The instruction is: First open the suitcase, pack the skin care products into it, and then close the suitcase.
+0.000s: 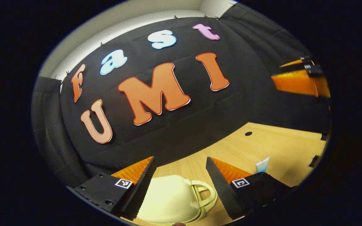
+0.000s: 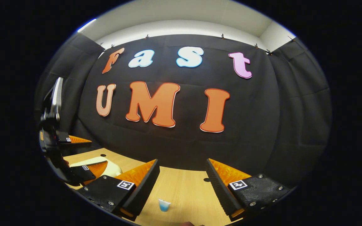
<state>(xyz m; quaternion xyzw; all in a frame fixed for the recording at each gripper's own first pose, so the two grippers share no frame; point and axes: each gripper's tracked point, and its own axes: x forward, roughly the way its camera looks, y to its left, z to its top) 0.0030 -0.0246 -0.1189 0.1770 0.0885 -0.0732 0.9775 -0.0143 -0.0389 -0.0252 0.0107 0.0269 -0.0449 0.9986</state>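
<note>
Left tongs [image 1: 181, 169]: fingers spread wide, nothing between them, held above the light wooden bench [image 1: 281, 147]. Below and just ahead of them sits the small cream hard-shell suitcase [image 1: 168, 201], lid down, its loop handle [image 1: 204, 194] pointing right in the left gripper view. The case lies in the gap between the two fingers as seen from above; no contact visible.

Near the right finger of that view, a small white tube with a pale blue body [image 1: 262, 164] stands upright on the bench, apart from the suitcase. At the far right edge, the other tongs' fingers show, raised off the bench.

Right tongs [image 2: 182, 172]: fingers also wide apart, empty, above the bench [image 2: 184, 188]. Small white-and-blue tube [image 2: 164, 205] stands on the bench near, between the fingers but not touched by either.

Right gripper view, far left: the left tongs [image 2: 80, 153] hang over the cream suitcase [image 2: 110, 168], well apart from the tube. Round dark hole in the bench top [image 2: 206, 180] just beside the right finger.
</note>
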